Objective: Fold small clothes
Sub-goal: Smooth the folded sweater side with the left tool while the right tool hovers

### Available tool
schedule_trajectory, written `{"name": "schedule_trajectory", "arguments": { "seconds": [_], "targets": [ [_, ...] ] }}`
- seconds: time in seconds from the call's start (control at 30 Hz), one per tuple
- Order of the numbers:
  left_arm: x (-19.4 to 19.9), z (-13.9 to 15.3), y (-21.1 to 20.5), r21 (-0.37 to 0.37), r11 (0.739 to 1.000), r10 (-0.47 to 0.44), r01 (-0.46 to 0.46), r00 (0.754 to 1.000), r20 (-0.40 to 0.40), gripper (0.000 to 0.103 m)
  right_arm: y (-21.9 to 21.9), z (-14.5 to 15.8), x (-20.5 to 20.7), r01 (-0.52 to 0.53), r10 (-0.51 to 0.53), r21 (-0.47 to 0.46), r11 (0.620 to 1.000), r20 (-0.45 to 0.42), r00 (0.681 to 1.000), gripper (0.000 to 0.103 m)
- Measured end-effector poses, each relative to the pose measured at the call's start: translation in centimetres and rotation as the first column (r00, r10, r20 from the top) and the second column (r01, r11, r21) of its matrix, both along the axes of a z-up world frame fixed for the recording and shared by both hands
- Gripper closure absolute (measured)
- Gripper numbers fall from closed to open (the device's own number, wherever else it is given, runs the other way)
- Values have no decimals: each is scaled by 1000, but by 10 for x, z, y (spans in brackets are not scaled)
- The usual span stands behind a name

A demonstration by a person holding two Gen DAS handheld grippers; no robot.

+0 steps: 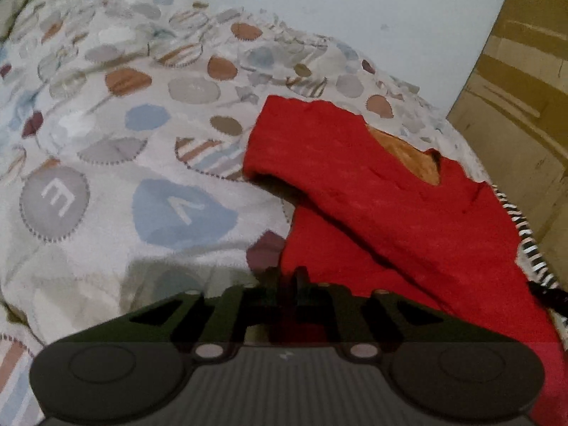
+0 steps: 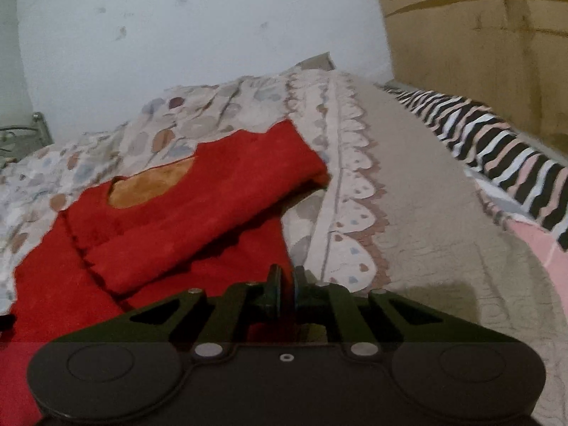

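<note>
On the bed, a pale quilted cover printed with grey, blue and rust-brown scalloped circles [image 1: 117, 191] spreads across the left and middle, rumpled into soft folds. At its lower edge the left gripper [image 1: 285, 275] holds its dark fingers drawn close together over the near hem of a small red fleece garment with an orange lining at the neck [image 1: 372, 184]; whether cloth sits between them I cannot tell. That red garment lies on the cover, one side folded diagonally across the body. From the right wrist view, the right gripper [image 2: 287, 278] has its two pads nearly touching at the garment's near right edge, though a grip on the fabric cannot be confirmed. Further right runs a plain beige quilted strip [image 2: 436, 234], then a black-and-white zebra-striped cloth with pink patches [image 2: 497, 152]. Behind everything stands a pale blue-white wall [image 2: 198, 28], and at the far right a yellowish wooden panel [image 2: 472, 35].
</note>
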State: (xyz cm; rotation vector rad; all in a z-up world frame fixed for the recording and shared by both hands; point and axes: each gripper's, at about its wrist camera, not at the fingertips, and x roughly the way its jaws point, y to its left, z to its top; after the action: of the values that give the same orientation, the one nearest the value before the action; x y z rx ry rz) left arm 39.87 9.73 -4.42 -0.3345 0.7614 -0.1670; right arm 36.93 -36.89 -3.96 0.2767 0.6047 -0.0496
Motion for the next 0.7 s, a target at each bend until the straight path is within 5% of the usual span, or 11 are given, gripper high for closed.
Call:
{"name": "schedule_trajectory", "arguments": {
  "seconds": [0.1, 0.17, 0.3, 0.5, 0.53, 0.6, 0.63, 0.7],
  "targets": [
    [-15, 2, 8, -38, 999, -12, 11, 1000, -13, 60, -6, 7, -14, -22, 21, 35, 999, 14, 1000, 74],
    [-30, 3, 13, -55, 998, -34, 33, 999, -17, 53, -7, 9, -30, -51, 50, 43, 998, 15, 999, 65],
    [-77, -2, 27, -86, 993, -89, 86, 995, -36, 51, -12, 10, -84, -143, 139, 94, 985, 42, 989, 45],
    [-138, -8, 35, -104, 981, -170, 163, 984, -56, 51, -5, 7, -176, -222, 219, 78, 972, 50, 974, 43],
    [-143, -7, 35, -98, 980, -181, 174, 982, -60, 53, 0, 7, -190, -232, 229, 54, 971, 48, 972, 44],
    [-148, -7, 31, -88, 976, -208, 201, 975, -80, 88, 7, 5, -206, -241, 241, 15, 970, 30, 970, 51],
    [-151, -6, 27, -66, 978, -202, 196, 975, -96, 89, 12, 6, -213, -250, 250, -3, 968, 22, 968, 57],
    [-155, 2, 21, -30, 984, -178, 176, 980, -92, 96, 21, 6, -217, -281, 280, -19, 960, -14, 960, 92]
  ]
}}
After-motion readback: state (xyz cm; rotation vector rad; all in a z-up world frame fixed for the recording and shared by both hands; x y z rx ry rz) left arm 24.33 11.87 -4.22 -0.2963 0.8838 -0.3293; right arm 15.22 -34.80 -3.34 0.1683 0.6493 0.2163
